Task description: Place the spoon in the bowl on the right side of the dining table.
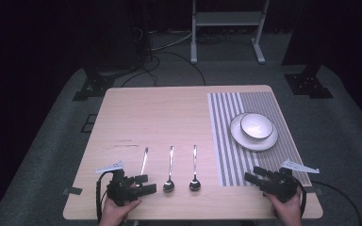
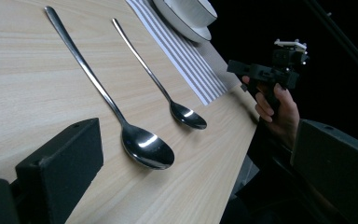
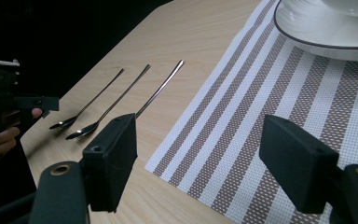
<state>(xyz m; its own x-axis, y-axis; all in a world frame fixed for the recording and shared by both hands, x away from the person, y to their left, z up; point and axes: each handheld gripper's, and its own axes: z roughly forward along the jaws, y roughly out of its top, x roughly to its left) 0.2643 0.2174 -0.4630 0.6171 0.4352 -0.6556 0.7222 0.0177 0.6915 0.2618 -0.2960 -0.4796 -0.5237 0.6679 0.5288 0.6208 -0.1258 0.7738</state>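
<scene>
Three metal spoons lie side by side near the table's front edge: a left one [image 1: 144, 161] [image 3: 89, 106], a middle one [image 1: 169, 170] [image 2: 145, 146] and a right one [image 1: 194, 169] [image 2: 186, 115] [image 3: 161, 88]. My left gripper [image 1: 147, 183] [image 2: 196, 177] stands open over the bowl end of the left spoon and holds nothing. Over the front edge of the striped placemat [image 1: 245, 136] [image 3: 242, 126], my right gripper [image 1: 251, 173] [image 3: 205, 163] is open and empty. On the mat sits a white bowl [image 1: 256, 125] on a white plate [image 1: 245, 140] [image 3: 317, 35].
The light wooden table [image 1: 160, 117] has bare room behind the spoons. On the dark floor beyond it are a white stand [image 1: 226, 33], cables and black stand feet [image 1: 308, 82]. Each gripper shows far off in the other's view.
</scene>
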